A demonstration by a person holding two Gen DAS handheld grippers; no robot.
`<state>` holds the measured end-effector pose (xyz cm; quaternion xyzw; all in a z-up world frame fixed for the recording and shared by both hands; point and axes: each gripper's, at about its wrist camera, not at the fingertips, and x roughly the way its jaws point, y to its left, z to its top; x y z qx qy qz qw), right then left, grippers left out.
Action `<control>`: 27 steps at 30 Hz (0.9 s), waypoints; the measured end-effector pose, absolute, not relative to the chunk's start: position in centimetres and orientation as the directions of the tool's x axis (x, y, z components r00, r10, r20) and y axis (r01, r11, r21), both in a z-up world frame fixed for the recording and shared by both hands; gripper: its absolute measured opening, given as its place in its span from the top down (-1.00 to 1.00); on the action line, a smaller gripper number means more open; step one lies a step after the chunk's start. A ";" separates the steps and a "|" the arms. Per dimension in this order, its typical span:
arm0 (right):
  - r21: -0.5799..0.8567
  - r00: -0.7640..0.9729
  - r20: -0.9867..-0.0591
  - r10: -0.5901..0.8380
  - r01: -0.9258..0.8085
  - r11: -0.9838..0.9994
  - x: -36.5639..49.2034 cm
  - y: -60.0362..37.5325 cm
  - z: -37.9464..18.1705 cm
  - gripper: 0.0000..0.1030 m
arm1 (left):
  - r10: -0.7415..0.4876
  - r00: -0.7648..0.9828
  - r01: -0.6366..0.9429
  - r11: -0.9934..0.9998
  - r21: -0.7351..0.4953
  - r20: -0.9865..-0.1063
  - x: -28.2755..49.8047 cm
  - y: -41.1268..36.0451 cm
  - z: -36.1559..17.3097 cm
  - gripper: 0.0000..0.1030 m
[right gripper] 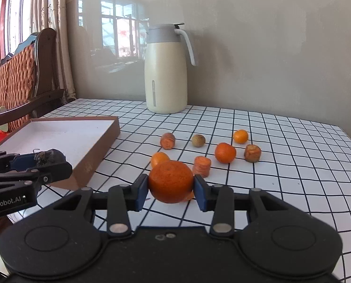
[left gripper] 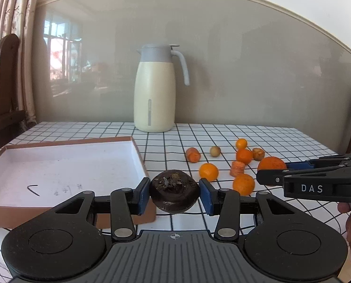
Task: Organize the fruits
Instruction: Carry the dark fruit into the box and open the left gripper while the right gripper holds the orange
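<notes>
Checked worktop [left gripper: 222,132] by a grey wall: left tool [left gripper: 174,194] clamps a dark fruit [left gripper: 174,193] beside the box [left gripper: 64,162], right tool [right gripper: 171,186] clamps an orange [right gripper: 171,181]; carry both level over the box rim, lower, then release.

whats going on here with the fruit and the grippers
A person is sorting fruit with a handheld gripper in each hand. The left gripper is shut on a dark mangosteen beside the empty box. The right gripper is shut on a large orange. More small oranges and carrot pieces lie on the checked tablecloth, in front of a cream jug.
</notes>
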<state>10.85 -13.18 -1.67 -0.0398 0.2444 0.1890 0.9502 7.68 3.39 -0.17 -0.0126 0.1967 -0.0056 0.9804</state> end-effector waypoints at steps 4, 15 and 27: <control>0.013 0.797 -0.468 0.381 -0.425 0.905 10.5 -10.8 -1.2 0.37 | 0.026 0.929 -0.038 0.999 -0.025 -0.369 6.6 5.7 0.6 0.13; 0.010 0.763 -0.412 0.498 -0.542 0.840 9.2 -4.6 0.3 0.37 | 0.159 0.930 -0.183 0.982 -0.043 -0.330 3.8 12.3 1.6 0.13; 0.005 0.731 -0.389 0.561 -0.607 0.795 8.7 -0.5 0.9 0.37 | 0.232 0.920 -0.258 0.965 -0.043 -0.315 2.1 15.7 1.6 0.13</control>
